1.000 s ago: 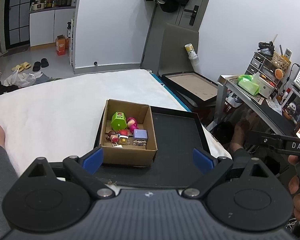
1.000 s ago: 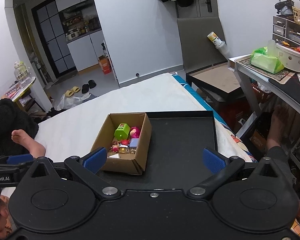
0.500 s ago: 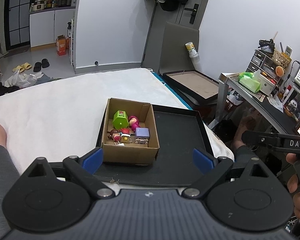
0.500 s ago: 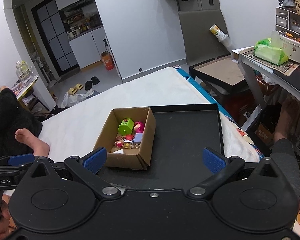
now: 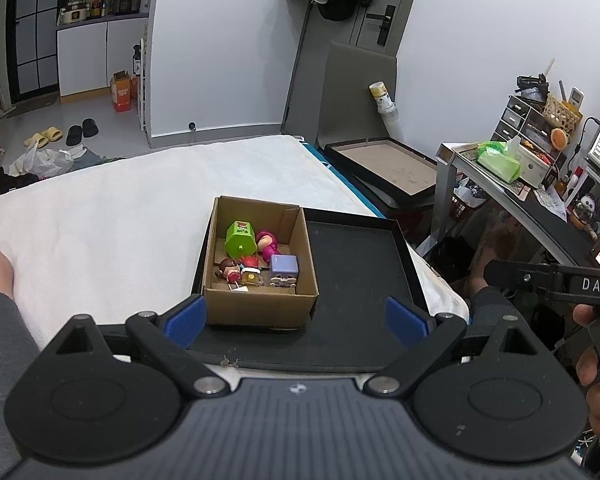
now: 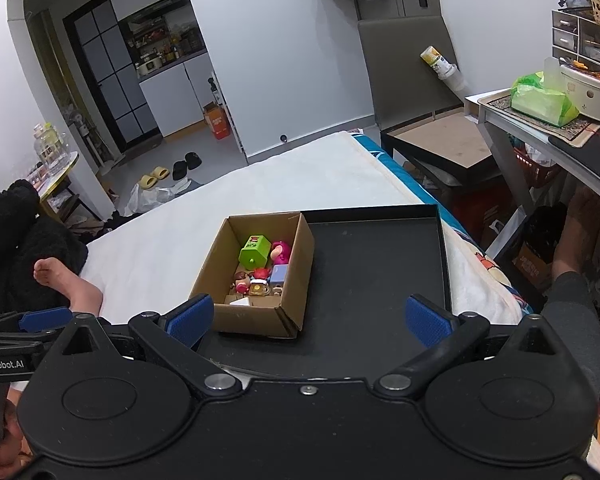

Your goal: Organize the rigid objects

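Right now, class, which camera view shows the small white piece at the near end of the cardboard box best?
The right wrist view: its higher angle looks over the cardboard box wall, showing the white piece whole. In the left wrist view the box's near wall hides most of it, leaving a sliver.

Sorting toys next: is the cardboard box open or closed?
Open. The cardboard box has no lid on top, and the toys inside show from above.

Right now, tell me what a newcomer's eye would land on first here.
The brown cardboard box of small bright toys, sitting at the left end of the black tray on the white bed. Among them a lime-green toy stands out, with a lilac cube nearer. Both hand-held grippers hang open, empty.
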Demonstrator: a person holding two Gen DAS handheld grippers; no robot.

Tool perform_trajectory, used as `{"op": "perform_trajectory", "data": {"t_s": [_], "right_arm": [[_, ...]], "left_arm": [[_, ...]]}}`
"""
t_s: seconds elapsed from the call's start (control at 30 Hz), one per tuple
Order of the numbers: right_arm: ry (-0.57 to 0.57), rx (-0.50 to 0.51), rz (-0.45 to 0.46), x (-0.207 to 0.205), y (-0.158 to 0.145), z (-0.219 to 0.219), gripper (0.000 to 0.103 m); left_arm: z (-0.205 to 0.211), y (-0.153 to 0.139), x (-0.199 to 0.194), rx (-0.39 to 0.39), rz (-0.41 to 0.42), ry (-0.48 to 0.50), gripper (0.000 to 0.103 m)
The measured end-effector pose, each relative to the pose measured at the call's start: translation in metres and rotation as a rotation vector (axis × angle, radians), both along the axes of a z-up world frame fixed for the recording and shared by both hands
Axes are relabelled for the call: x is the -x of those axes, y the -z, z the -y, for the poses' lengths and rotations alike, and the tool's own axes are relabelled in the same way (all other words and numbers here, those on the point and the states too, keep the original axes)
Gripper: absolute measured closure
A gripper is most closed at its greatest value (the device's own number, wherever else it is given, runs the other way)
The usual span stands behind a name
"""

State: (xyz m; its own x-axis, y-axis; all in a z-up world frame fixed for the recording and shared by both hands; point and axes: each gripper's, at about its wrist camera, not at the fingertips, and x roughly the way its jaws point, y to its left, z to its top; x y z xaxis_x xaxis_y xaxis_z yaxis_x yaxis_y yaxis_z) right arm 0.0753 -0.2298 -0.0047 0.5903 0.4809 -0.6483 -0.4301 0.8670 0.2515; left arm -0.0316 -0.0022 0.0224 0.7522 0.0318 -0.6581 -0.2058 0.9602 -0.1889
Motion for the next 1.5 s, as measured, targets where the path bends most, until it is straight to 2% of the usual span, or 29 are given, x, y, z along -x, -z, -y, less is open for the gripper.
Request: {"op": "perform_trajectory", "data": {"t_s": [0.5, 1.5], "right_arm": [[-0.012, -0.026, -0.007, 0.001, -0.003, 0.004, 0.0], [0.005, -0.016, -0.006, 0.001, -0.002, 0.006, 0.0]], "left_arm": [[0.007, -0.002, -0.003, -0.015, -0.006, 0.034, 0.007], [0.011, -0.006, -0.004, -0.032, -0.018, 0.016, 0.007]]}}
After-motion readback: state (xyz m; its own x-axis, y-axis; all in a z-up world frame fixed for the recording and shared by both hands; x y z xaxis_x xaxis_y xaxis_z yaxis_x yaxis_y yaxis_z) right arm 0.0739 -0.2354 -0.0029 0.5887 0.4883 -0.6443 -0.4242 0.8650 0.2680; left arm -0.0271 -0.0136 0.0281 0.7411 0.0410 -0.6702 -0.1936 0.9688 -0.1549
